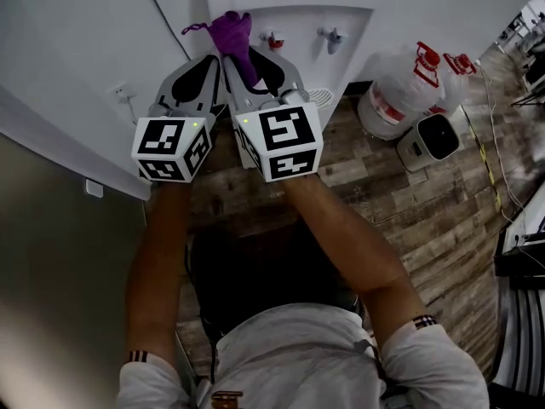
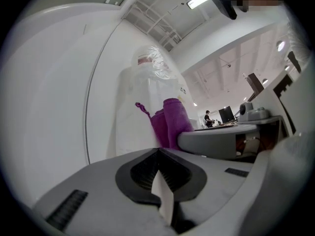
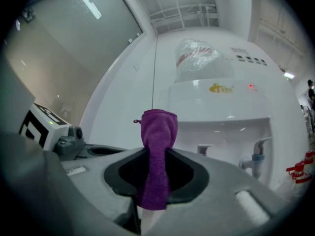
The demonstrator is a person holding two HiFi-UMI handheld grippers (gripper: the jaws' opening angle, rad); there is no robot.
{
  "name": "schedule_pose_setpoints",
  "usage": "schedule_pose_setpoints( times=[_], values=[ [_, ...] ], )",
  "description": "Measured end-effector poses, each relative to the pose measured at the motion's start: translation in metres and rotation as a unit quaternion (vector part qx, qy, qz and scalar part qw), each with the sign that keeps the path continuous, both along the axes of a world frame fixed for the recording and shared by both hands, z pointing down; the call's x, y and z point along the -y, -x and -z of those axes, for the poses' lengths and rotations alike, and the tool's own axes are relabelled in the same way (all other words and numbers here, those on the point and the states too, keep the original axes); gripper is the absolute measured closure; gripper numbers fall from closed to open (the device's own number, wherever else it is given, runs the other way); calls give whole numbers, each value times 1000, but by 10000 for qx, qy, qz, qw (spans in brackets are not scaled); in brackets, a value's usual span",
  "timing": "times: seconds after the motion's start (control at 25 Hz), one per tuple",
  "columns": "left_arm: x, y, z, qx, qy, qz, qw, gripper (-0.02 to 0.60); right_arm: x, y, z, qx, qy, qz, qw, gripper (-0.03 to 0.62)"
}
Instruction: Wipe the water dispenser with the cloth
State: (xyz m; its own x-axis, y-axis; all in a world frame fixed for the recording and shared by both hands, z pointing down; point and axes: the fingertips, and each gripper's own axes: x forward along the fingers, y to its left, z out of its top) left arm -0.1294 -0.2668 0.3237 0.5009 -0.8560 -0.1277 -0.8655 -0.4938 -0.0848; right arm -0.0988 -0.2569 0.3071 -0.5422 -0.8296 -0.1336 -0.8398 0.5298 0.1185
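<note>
Right tool: right gripper [image 3: 156, 167] clamped on the cloth [image 3: 158, 132], which is purple and bunched into a narrow roll standing up out of the jaws, with a short tail hanging below
Left tool: left gripper [image 2: 158, 154] has its jaws together with nothing between them; it sits just beside the right one
Cloth position: raised in front of the water dispenser [image 3: 216, 107], about level with the top of the tap recess; contact with the surface cannot be told
Stage (judgement): wiping about to start or barely begun
Risk 1: the grip holds only a thin roll, so pressing and dragging could pull the cloth out through the jaws
Risk 2: the bunched tip gives a small patch, so jaw tips could scrape the white front instead of fabric
Risk 3: the taps [image 3: 258, 154] are near, so a downward stroke could snag the loop [image 2: 141, 107] or knock a lever
Risk 4: the grippers are close together, so a sideways stroke may bump them
Head view only: spare bottles [image 1: 400, 92] on the wood floor [image 1: 409, 220] beside the dispenser
Right gripper view only: red light and logo on the panel; wrapped bottle [image 3: 197, 53] on top
Left gripper view only: the cloth's loop in side profile
</note>
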Motion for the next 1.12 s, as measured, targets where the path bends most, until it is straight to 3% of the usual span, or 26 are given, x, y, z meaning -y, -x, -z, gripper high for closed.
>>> schedule_pose_setpoints(
  times=[0.56, 0.84, 1.12],
  values=[
    [-2, -15, -3, 136, -127, 0, 9998, 583, -16, -120, 23, 93, -447, -325, 9984, 496],
    [7, -23, -20, 180, -162, -53, 9997, 583, 12, -199, 15, 361, -462, -962, 9936, 496],
    [14, -28, -31, 237, -191, -29, 9995, 583, 52, -256, -6, 226, -332, -1430, 9889, 496]
  ],
)
